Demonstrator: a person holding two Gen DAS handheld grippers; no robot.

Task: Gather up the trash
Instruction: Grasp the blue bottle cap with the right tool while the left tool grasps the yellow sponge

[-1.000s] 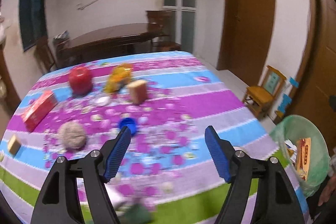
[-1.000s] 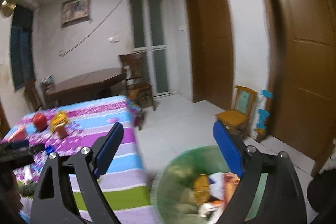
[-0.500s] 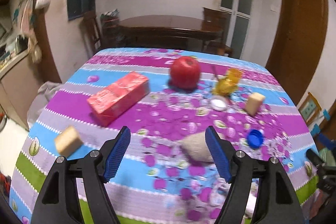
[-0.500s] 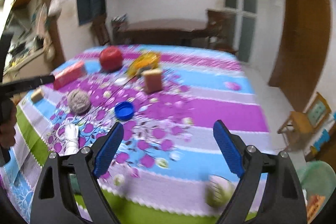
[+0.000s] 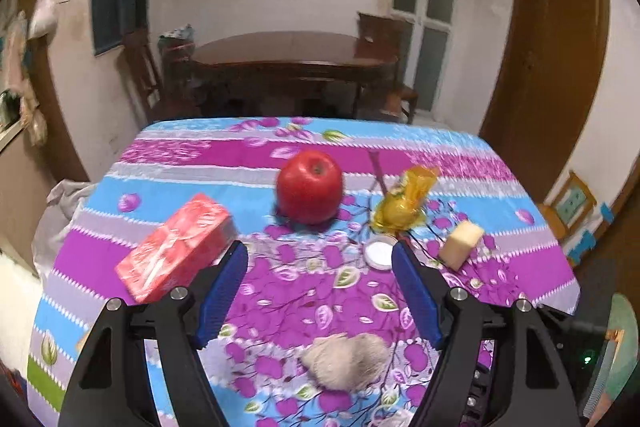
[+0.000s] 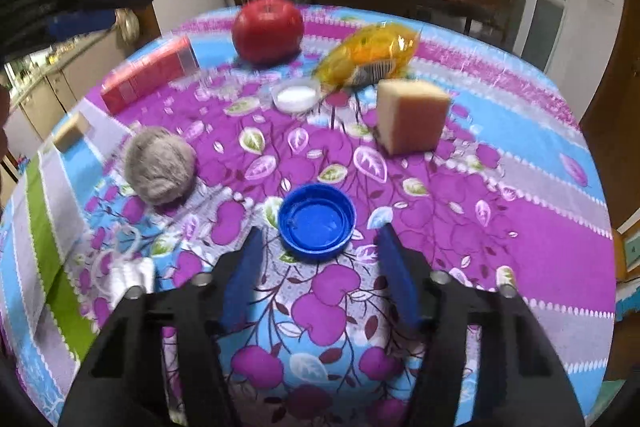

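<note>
A blue bottle cap (image 6: 317,217) lies open side up on the flowered tablecloth (image 6: 500,211), just ahead of my open, empty right gripper (image 6: 318,247). A grey fuzzy ball (image 6: 160,166) lies to its left and shows low in the left wrist view (image 5: 347,361). My left gripper (image 5: 319,261) is open and empty above the cloth, with the ball below it. A yellow wrapper (image 6: 370,57) (image 5: 404,205), a white lid (image 6: 297,95) (image 5: 379,254) and a crumpled white scrap (image 6: 128,277) also lie on the table.
A red apple (image 5: 310,187), a red box (image 5: 176,251), and a tan sponge block (image 6: 412,115) stand on the table. A second small tan block (image 6: 71,131) sits near the left edge. A green bin (image 5: 618,351) is off the table's right side. A wooden table (image 5: 292,55) stands behind.
My right gripper has swung from over the green bin to the table and closed in on the blue cap. My left gripper has moved forward over the grey ball, toward the apple.
</note>
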